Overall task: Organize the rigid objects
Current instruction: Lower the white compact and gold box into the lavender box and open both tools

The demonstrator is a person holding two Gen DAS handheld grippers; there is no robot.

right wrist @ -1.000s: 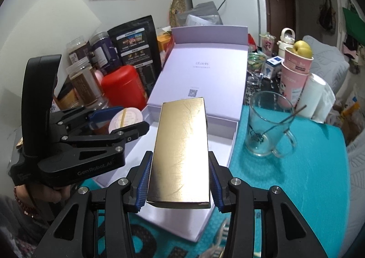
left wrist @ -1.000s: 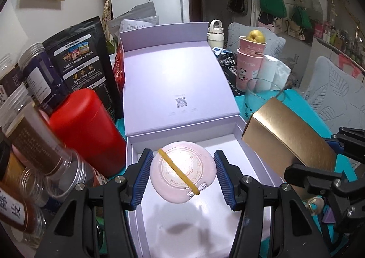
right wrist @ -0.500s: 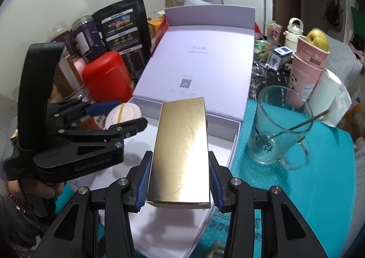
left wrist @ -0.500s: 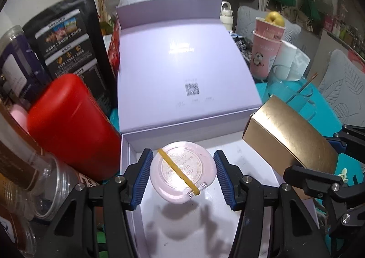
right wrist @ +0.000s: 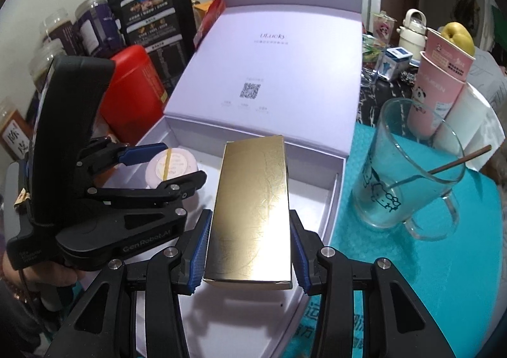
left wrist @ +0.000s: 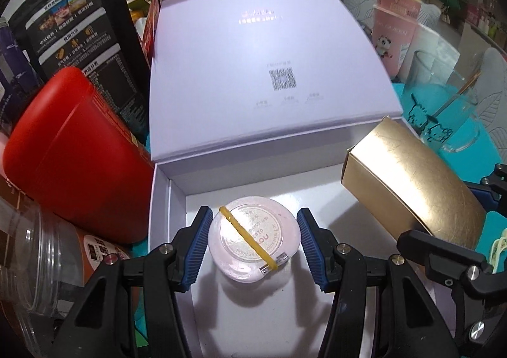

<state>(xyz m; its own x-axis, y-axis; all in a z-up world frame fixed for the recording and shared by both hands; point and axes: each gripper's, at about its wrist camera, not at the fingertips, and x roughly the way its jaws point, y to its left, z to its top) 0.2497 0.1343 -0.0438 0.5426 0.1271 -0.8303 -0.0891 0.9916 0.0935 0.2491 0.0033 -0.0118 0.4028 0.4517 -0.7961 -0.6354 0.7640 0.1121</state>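
Observation:
An open pale lilac gift box lies on the table with its lid tilted back. My left gripper is shut on a round pink container with a yellow rubber band, holding it low over the box's far left corner. My right gripper is shut on a long gold box, held over the right part of the lilac box.
A red canister and clear jars crowd the box's left side, with a black pouch behind. A glass mug with a stick, pink cups topped by a yellow fruit and a white roll stand right on teal cloth.
Both grippers have moved forward and down toward the lilac box, still holding their objects. The pink container is now lower, near the box floor.

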